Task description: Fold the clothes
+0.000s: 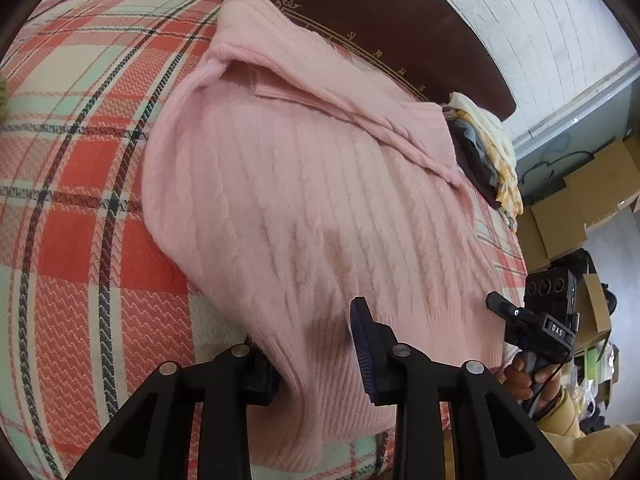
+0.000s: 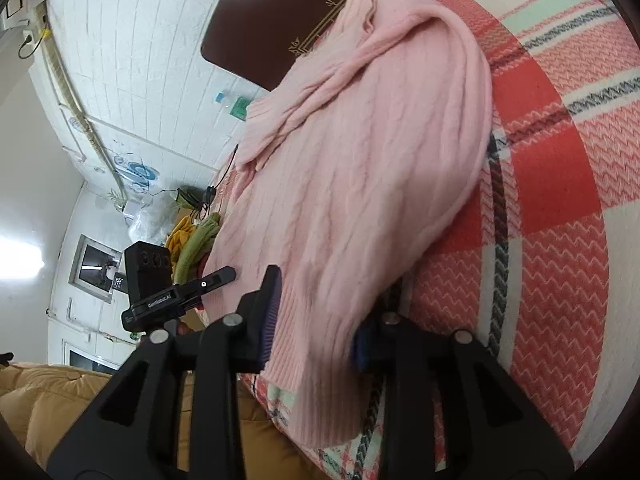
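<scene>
A pink cable-knit sweater (image 1: 288,184) lies spread on a red, cream and mint plaid bedspread (image 1: 76,168), with a sleeve folded across its upper part. My left gripper (image 1: 316,364) is shut on the ribbed hem at its near left corner, and the knit rises off the bed between the jaws. My right gripper (image 2: 316,332) is shut on the same sweater (image 2: 360,160) at the hem's other corner. The right gripper (image 1: 500,306) also shows at the sweater's right edge, held by a hand (image 1: 524,376). The left gripper (image 2: 218,276) appears at the left in the right wrist view.
A dark brown headboard (image 1: 360,8) stands behind the bed against a white brick wall (image 1: 520,20). A pile of yellow and dark clothes (image 1: 492,152) lies right of the sweater. Green and yellow garments (image 2: 192,240) lie to its left. Cardboard boxes (image 1: 580,200) stand beyond the bed.
</scene>
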A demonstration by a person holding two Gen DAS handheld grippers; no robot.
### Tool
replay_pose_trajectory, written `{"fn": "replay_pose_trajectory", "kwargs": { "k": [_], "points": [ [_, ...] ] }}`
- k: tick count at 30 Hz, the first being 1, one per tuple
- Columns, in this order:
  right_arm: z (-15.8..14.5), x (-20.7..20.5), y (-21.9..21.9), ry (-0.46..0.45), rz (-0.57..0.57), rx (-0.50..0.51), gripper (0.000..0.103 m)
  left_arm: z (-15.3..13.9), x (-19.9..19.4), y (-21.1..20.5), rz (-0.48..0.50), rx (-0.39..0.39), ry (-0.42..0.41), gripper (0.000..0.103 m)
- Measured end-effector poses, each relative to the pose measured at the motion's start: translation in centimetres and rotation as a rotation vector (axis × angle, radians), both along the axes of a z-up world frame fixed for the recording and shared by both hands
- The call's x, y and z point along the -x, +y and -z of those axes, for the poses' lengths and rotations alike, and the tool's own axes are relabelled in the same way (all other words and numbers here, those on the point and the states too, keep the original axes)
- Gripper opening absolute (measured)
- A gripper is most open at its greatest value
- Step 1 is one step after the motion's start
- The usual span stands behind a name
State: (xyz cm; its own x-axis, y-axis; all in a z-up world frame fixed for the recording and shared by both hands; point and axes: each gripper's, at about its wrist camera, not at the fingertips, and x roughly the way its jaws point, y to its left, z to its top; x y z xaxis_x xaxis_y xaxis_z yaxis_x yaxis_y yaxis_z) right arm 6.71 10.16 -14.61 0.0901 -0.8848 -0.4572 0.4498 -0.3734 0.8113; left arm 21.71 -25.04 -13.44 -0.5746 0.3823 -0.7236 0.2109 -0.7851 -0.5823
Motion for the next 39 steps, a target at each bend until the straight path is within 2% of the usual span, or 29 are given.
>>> {"fn": "replay_pose_trajectory", "kwargs": {
  "k": [2,5,7,8,11,15,20,30,39],
  "points": [
    [-0.3,-0.5,-0.5,0.035,-0.022,-0.017,0.046,0.1,0.1,0.0,-0.004,-0.010,0.001,0.032],
    [-0.2,-0.9,-1.0,0.058,-0.041,-0.038,0.046,0.2,0.2,0.0,-0.012,-0.013,-0.001,0.026],
    [0.1,-0.8,-1.1,0.046,-0.044,-0.041,0.038,0.2,0.3,0.1,-0.019,0.001,-0.010,0.020],
    [0.3,-0.8,-1.2,0.039,-0.045,-0.043,0.023,0.2,0.4,0.2,-0.023,0.008,-0.014,0.019],
    [0.8,-0.4,-0.8,0.006,-0.032,-0.012,0.016,0.1,0.4,-0.1,-0.026,-0.004,-0.019,0.017],
    [0.5,-0.1,0.1,-0.029,-0.007,0.083,0.014,0.0,0.4,-0.8,-0.025,-0.067,-0.012,0.016],
    [-0.6,0.4,0.5,-0.042,0.007,0.174,0.014,-1.6,0.9,-1.4,-0.025,-0.084,0.029,0.015],
    [-4.6,2.3,-0.3,0.019,0.016,0.296,0.014,-4.9,2.0,-2.7,-0.024,-0.111,0.112,0.015],
    [-8.2,4.8,-1.9,0.094,0.033,0.341,0.014,-8.1,3.8,-4.7,-0.023,-0.086,0.173,0.015]
  ]
}}
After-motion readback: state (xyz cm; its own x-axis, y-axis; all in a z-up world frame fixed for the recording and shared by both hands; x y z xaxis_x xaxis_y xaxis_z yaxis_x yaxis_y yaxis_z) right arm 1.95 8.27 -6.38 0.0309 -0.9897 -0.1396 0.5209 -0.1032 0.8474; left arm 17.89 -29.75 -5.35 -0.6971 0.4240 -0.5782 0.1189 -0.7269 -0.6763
